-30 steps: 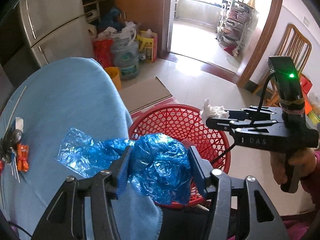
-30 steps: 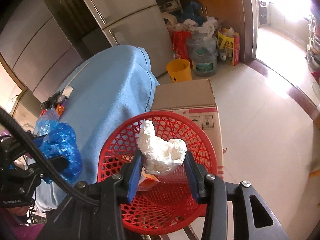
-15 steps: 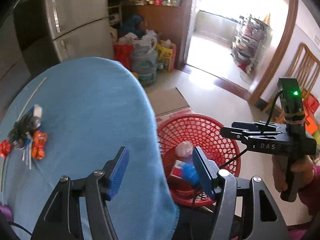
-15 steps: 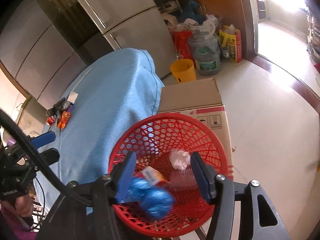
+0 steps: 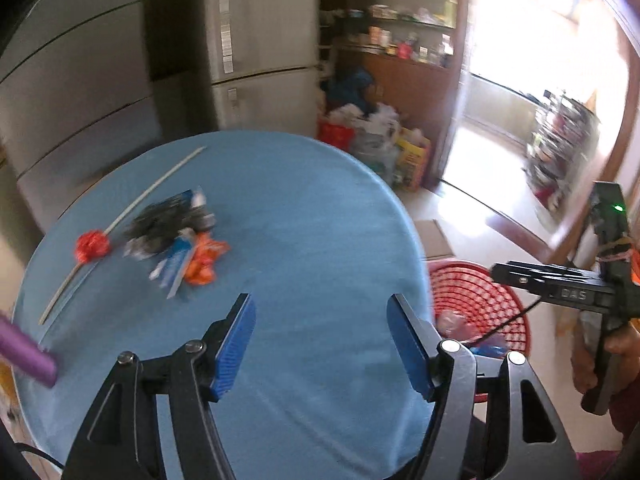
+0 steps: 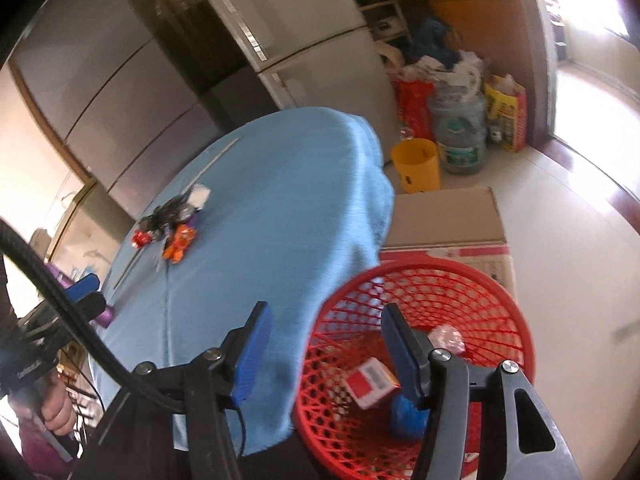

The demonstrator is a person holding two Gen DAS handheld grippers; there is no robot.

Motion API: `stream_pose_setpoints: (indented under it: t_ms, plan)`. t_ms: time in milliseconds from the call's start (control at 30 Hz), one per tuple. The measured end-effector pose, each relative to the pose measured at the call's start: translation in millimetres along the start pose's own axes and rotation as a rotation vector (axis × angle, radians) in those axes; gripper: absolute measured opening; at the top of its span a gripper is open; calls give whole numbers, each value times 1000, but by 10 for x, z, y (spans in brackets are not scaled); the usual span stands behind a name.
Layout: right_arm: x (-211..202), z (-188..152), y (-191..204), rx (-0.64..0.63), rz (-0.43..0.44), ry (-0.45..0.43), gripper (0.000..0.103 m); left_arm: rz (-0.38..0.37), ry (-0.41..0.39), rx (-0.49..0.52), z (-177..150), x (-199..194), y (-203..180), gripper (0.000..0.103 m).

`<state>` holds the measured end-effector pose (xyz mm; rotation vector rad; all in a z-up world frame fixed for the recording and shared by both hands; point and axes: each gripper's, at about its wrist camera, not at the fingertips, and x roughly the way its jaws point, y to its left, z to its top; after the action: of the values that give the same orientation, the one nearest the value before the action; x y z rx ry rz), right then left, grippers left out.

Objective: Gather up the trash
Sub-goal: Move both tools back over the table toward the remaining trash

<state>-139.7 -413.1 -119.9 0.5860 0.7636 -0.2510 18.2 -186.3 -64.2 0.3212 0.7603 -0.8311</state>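
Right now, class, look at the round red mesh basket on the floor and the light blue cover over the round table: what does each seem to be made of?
Round red mesh basket: probably moulded plastic, a stiff open lattice with a smooth, even rim.

Light blue cover: looks like matt woven cloth, since it drapes and folds softly over the table's edge.

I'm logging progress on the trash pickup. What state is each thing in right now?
Left gripper: jaws opening, nothing between them, over the blue tablecloth.
Right gripper: open, empty, above the basket rim.
Red basket: upright on the floor, holding a crumpled tissue, a red-and-white carton and a blue plastic bag.
Wrapper pile: uncollected on the table.
White stick: lying flat beside the pile.
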Motion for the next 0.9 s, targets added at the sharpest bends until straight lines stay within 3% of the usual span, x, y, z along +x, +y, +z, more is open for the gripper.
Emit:
stream_pose_setpoints:
  t_ms: [233, 433, 900]
  plan:
    - [96, 95, 470, -104, 19, -5, 61, 93, 3, -172, -209, -78, 715, 69]
    - [260, 194, 812, -155, 51, 8, 61, 205, 1, -254, -377, -137, 1180, 69]
    - [845, 307, 1565, -312, 99, 41, 62, 318, 35, -372, -675, -124, 1792, 69]
